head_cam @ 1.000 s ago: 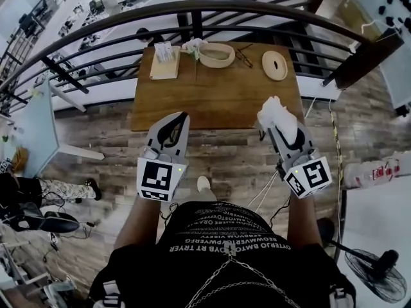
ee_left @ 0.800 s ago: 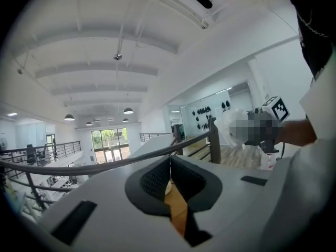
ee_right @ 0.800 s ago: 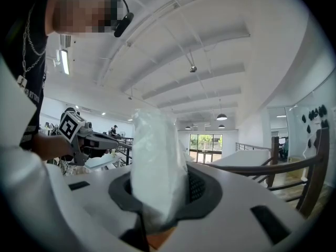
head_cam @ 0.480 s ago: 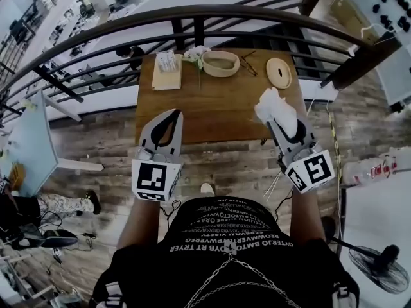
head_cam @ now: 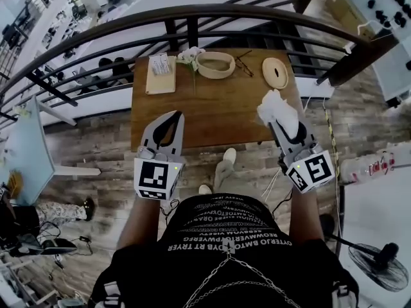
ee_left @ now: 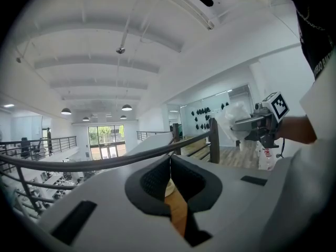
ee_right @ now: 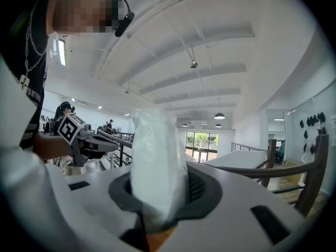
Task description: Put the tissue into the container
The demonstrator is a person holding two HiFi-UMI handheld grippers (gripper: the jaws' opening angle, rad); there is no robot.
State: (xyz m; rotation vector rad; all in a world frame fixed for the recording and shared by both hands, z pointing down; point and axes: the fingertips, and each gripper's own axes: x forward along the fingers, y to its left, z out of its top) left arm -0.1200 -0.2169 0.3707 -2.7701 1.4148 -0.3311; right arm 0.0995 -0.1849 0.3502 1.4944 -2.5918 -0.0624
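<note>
A crumpled white tissue sticks up from my right gripper, which is shut on it over the right front part of the wooden table. In the right gripper view the tissue fills the space between the jaws. The container, an oval wooden bowl, stands at the table's far edge, well ahead of both grippers. Its round lid lies to its right. My left gripper hangs over the table's front left, shut with nothing in it; its pads meet in the left gripper view.
A tissue pack on a wooden board sits at the far left of the table, with a white flower beside the bowl and glasses behind it. A dark curved railing runs just beyond the table. The person's foot shows below the table's front edge.
Both grippers have moved forward from the table's front edge to over its near part, the tissue still held. The person has stepped closer; a foot now shows.
</note>
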